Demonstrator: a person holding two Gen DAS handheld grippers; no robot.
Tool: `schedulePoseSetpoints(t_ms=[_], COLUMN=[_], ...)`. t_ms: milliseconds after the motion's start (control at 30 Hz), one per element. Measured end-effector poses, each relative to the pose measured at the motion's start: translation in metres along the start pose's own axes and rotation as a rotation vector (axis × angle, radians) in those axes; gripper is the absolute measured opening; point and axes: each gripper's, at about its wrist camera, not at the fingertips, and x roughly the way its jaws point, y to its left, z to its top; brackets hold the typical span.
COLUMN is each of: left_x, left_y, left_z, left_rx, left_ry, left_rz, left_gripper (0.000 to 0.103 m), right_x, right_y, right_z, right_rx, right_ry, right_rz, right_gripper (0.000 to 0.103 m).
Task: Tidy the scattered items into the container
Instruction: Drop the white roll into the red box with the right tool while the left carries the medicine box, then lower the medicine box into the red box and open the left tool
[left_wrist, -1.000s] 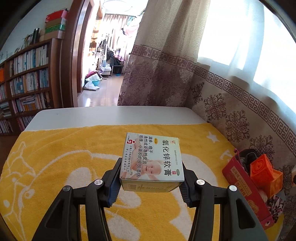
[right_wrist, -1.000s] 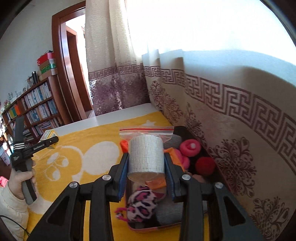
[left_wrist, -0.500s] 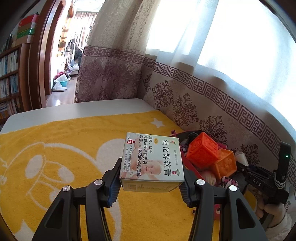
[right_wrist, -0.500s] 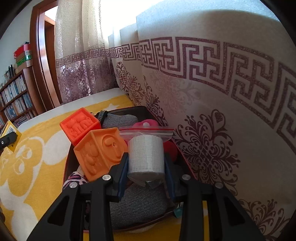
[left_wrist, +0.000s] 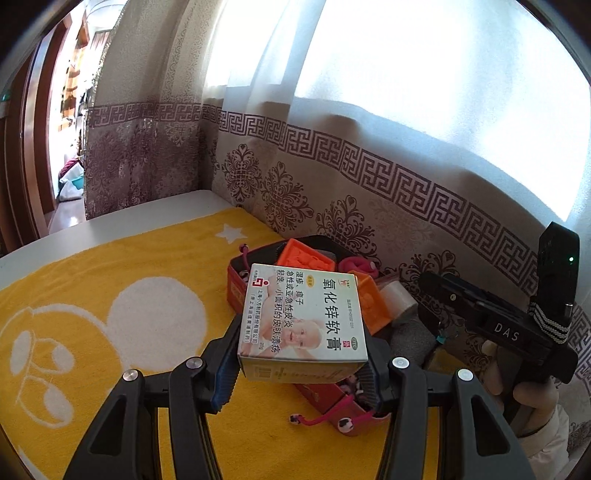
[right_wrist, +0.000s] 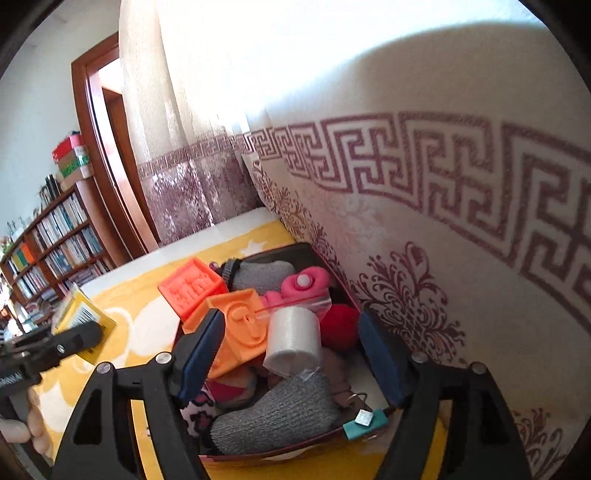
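Note:
My left gripper (left_wrist: 301, 373) is shut on a white ointment box (left_wrist: 303, 319) with Chinese print and holds it just above the near edge of the red container (left_wrist: 236, 286). My right gripper (right_wrist: 291, 360) is open over the container (right_wrist: 280, 452). A bagged roll of white bandage (right_wrist: 293, 339) lies loose between its jaws, resting on the items inside. The roll also shows in the left wrist view (left_wrist: 397, 301). The container holds two orange blocks (right_wrist: 192, 286), grey socks (right_wrist: 275, 411), pink and red soft items.
The container stands on a yellow towel (left_wrist: 110, 273) against a patterned curtain (right_wrist: 424, 229). My left gripper with the box shows at the left of the right wrist view (right_wrist: 62, 341). A bookshelf (right_wrist: 48, 236) and doorway are at the far left.
My right gripper opened and released the bandage roll into the container. My left gripper carried the ointment box to the right, up to the container.

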Motion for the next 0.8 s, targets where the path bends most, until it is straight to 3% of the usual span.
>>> schedulePoseSetpoints(t_ms=[200,333,433,500,533,800], left_x=[0.023,0.040,0.056,0.067,0.071,0.056], left_y=[-0.034,-0.056,-0.065,-0.068,-0.067,-0.059], left_z=[0.001,0.001,-0.001,-0.004,-0.005,-0.003], left_rx=[0.042,0.085,0.107,0.115,0.116,0.097], left_ry=[0.058,0.086,0.130,0.162,0.170,0.129], left_rz=[-0.079,-0.102,-0.113,-0.109,-0.108,-0.099], left_gripper=[0.055,0.055,0.057,0.070,0.071,0.071], right_x=[-0.032,-0.031,-0.026,-0.024,-0.023,-0.022], right_y=[-0.009,-0.009,-0.009,-0.008,-0.008,-0.010], right_z=[0.014,0.013,0.012,0.011,0.011,0.009], right_rx=[0.055,0.033,0.040,0.039,0.039,0.044], right_ry=[-0.102,-0.114,-0.094,-0.089,-0.087,-0.079], right_rz=[0.013,-0.040,-0.027,-0.030,-0.029,-0.033], right_gripper=[0.079,0.079,0.079,0.079,0.079,0.079])
